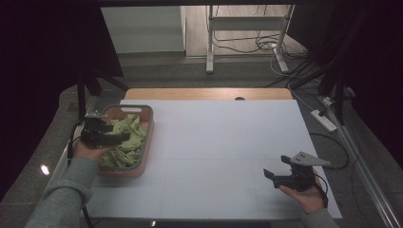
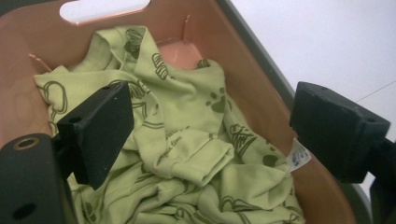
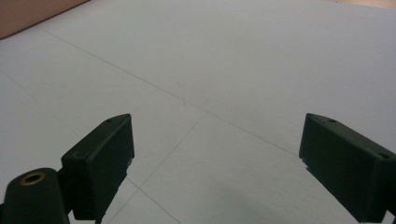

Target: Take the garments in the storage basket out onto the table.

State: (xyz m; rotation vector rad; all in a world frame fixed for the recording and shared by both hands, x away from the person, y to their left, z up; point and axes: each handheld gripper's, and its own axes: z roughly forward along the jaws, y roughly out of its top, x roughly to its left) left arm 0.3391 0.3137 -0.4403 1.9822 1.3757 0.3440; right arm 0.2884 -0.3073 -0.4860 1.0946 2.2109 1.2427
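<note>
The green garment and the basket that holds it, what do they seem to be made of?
The green garment looks like soft knit cotton: matt, crumpled in limp folds, printed with dark drawings, with a sewn-in label. The basket looks like moulded plastic: smooth pinkish-brown walls with a slight sheen, a grey rim and a cut-out handle. Neither can be told for certain.

Wooden table (image 1: 142, 93), light top edge showing at far side, covered by a white sheet (image 1: 223, 152) with faint fold lines; a pinkish plastic basket (image 1: 148, 124) sits on the sheet's left part.
</note>
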